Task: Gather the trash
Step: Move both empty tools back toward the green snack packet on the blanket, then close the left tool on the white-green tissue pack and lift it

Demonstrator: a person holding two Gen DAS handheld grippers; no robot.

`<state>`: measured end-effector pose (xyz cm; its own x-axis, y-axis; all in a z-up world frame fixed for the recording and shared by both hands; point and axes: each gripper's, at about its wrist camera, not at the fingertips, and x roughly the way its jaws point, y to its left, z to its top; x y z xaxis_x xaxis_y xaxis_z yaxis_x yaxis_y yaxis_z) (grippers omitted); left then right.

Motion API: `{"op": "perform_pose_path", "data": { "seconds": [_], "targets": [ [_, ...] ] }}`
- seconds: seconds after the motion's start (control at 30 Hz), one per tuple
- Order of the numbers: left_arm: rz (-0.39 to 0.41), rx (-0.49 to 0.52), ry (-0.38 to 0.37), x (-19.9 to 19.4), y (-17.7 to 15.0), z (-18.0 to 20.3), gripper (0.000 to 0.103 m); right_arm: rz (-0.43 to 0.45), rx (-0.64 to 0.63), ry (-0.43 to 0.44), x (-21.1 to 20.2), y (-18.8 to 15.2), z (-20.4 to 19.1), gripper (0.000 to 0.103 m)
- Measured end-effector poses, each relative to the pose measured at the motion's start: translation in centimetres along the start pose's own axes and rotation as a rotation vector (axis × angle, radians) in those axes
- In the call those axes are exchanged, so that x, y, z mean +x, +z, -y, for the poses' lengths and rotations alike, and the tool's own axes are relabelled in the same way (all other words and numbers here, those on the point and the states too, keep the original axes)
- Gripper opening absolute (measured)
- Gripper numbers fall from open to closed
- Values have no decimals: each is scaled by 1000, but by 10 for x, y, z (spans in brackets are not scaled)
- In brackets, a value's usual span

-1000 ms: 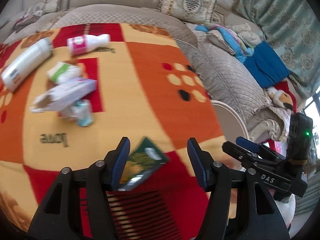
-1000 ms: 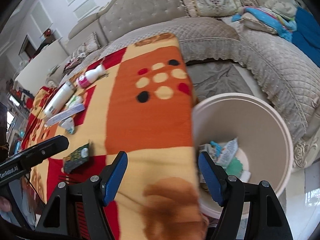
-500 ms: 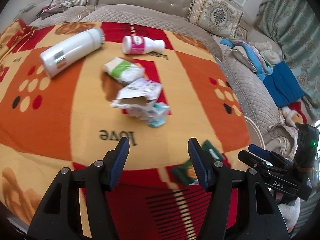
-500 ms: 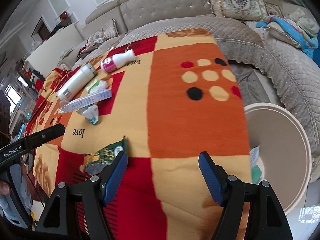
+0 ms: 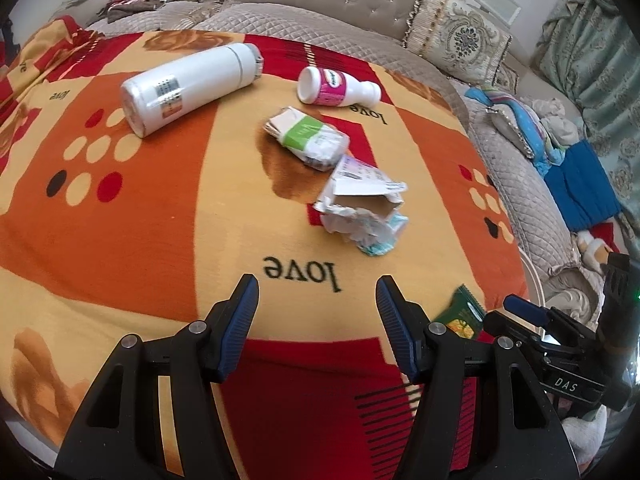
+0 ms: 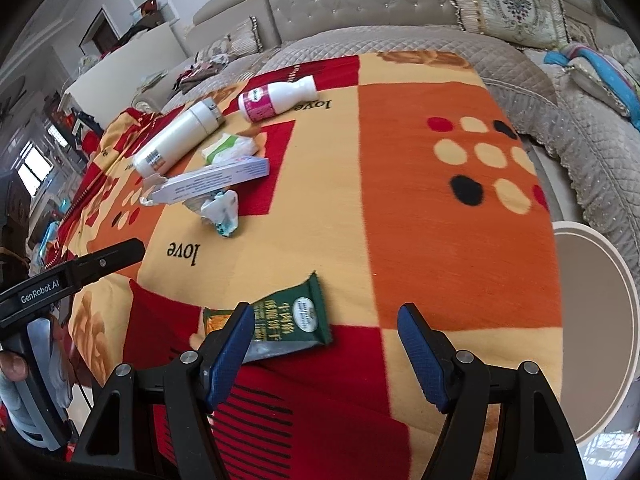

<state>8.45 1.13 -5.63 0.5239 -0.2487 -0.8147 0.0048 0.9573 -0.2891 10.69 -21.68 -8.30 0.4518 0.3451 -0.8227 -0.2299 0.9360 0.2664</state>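
Trash: six pieces lie on a patterned blanket (image 5: 120, 220) spread over a table, none of them held.
Left gripper (image 5: 318, 326): jaws wide apart and empty, poised above the blanket's near edge.
Right gripper (image 6: 326, 354): jaws wide apart with nothing between the pads; it hangs over the near edge.
Green snack wrapper (image 6: 288, 318): nearest item, flat on the blanket, partly behind the right gripper's left finger (image 6: 230, 350) and not gripped.
Bin (image 6: 592, 332): pale round tub standing beside the table's right edge, well apart from the main cluster.
Crumpled paper wad (image 5: 366, 230): mid-blanket, touching the torn cardboard box (image 5: 362, 188) behind it.
Green-and-white pack (image 5: 308, 138): just beyond the box, crushed.
Pink-labelled bottle (image 5: 336, 88): on its side, farther back.
White flask (image 5: 188, 86): on its side at the far left; whether it counts as trash is unclear.
Sofa (image 5: 320, 20): quilted, with cushions, behind the table.
Progress: judged early to midway; all visible litter remains on the blanket, and the wrapper looks the likeliest next pick.
Hidden: the bin's inside is cut off by the frame edge in the right wrist view, so any contents cannot be seen. Only a thumb (image 6: 12, 366) of the person shows, at the lower left.
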Motion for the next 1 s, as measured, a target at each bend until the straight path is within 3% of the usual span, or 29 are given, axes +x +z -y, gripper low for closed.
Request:
{"op": "perform_pose_path", "data": {
  "seconds": [0.63, 1.0],
  "targets": [
    [-3, -40, 35, 7, 11, -30, 60, -33, -20, 10, 17, 5, -14, 72],
    [10, -89, 69, 22, 61, -49, 60, -34, -11, 15, 14, 5, -6, 72]
  ]
}}
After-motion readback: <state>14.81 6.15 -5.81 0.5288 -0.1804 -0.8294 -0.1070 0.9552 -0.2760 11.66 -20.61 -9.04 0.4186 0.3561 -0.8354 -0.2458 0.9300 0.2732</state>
